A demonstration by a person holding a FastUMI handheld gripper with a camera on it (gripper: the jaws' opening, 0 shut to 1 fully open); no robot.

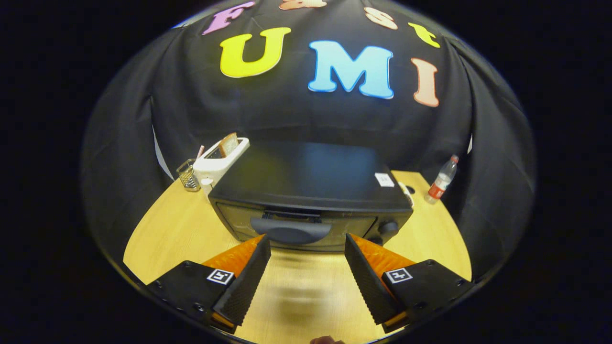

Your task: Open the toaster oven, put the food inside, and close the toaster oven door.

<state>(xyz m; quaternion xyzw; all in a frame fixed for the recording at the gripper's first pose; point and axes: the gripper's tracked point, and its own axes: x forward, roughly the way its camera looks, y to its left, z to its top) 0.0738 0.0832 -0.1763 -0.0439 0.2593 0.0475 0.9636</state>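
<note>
- The black, box-shaped toaster oven (311, 191) stands on the pale wooden tabletop (162, 234), facing the camera, with its glass-fronted door (296, 227) shut and upright.
- The door's dark curved handle (290, 232) sits just ahead of the gripper (307, 246), roughly between the fingertips.
- The gripper's fingers are spread wide and hold nothing; the left fingertip (260, 246) sits near the handle's left end without touching it.
- I cannot see any food inside the oven, since the window is dark. The only food in sight is a slice of brown bread (228, 143) standing in the white slot toaster (217, 162) at the oven's far left.
- A shut door with an empty gripper before it fits two stages: door about to be opened, or door just closed with food inside. The picture does not settle which.
- Also on the table: a wire-mesh cup (187, 176) far left and a clear plastic bottle with a red label (442, 180) far right.
</note>
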